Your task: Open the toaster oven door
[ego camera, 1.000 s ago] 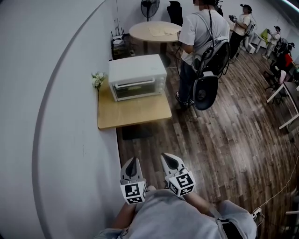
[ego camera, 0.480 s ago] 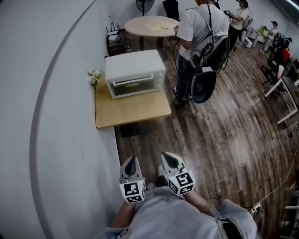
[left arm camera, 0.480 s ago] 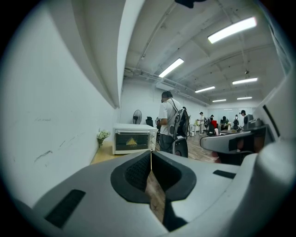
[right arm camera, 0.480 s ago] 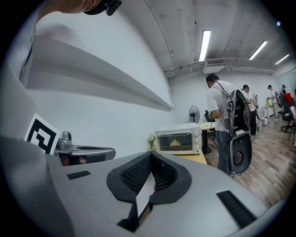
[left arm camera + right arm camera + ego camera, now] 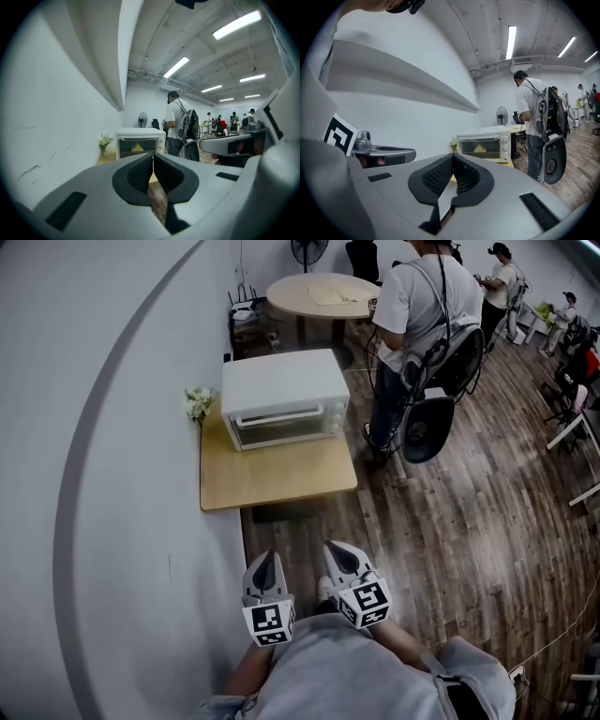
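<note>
Gripper views are catching a yellow shape (image 5: 137,148) inside the toaster oven (image 5: 140,133), which the head view is missing. The oven is sitting on the table (image 5: 281,482), far beyond the left gripper (image 5: 265,563) and right gripper (image 5: 340,554), both closed and empty.

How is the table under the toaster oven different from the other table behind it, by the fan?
The near table is rectangular and sits against the wall; the far table is round. The near table carries the toaster oven and a small bunch of flowers; the far table shows only something flat and pale. Both have light wooden tops.
</note>
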### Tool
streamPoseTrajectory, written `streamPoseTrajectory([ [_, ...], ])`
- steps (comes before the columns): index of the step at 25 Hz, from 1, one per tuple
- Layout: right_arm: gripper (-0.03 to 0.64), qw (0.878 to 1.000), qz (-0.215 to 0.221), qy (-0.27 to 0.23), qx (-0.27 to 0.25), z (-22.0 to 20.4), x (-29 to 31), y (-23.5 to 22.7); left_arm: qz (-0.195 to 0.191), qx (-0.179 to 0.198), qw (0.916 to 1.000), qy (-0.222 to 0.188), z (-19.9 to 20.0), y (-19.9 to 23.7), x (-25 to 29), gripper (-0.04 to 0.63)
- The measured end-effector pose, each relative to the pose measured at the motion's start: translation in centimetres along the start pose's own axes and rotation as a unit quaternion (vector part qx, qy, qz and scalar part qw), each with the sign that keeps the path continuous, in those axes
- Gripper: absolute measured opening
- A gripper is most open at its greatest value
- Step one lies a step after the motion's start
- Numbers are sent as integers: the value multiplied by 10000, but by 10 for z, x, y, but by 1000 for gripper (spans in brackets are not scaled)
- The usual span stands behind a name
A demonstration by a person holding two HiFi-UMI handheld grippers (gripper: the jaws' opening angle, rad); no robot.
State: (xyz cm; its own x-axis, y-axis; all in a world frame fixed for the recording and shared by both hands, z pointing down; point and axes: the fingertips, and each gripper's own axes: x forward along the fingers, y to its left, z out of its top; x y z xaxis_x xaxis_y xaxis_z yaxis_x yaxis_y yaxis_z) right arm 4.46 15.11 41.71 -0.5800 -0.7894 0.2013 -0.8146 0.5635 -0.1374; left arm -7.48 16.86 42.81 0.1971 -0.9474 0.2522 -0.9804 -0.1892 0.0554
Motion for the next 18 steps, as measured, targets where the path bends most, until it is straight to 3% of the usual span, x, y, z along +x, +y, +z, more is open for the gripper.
streamPoseTrajectory([
  [12, -2, 9999, 155, 14, -10, 23, 64, -75, 284, -33, 9995, -114, 32, 1, 94, 5],
  [18, -2, 9998, 190, 27, -42, 14, 75, -102, 395, 38, 9990, -198, 30, -5, 118, 5],
])
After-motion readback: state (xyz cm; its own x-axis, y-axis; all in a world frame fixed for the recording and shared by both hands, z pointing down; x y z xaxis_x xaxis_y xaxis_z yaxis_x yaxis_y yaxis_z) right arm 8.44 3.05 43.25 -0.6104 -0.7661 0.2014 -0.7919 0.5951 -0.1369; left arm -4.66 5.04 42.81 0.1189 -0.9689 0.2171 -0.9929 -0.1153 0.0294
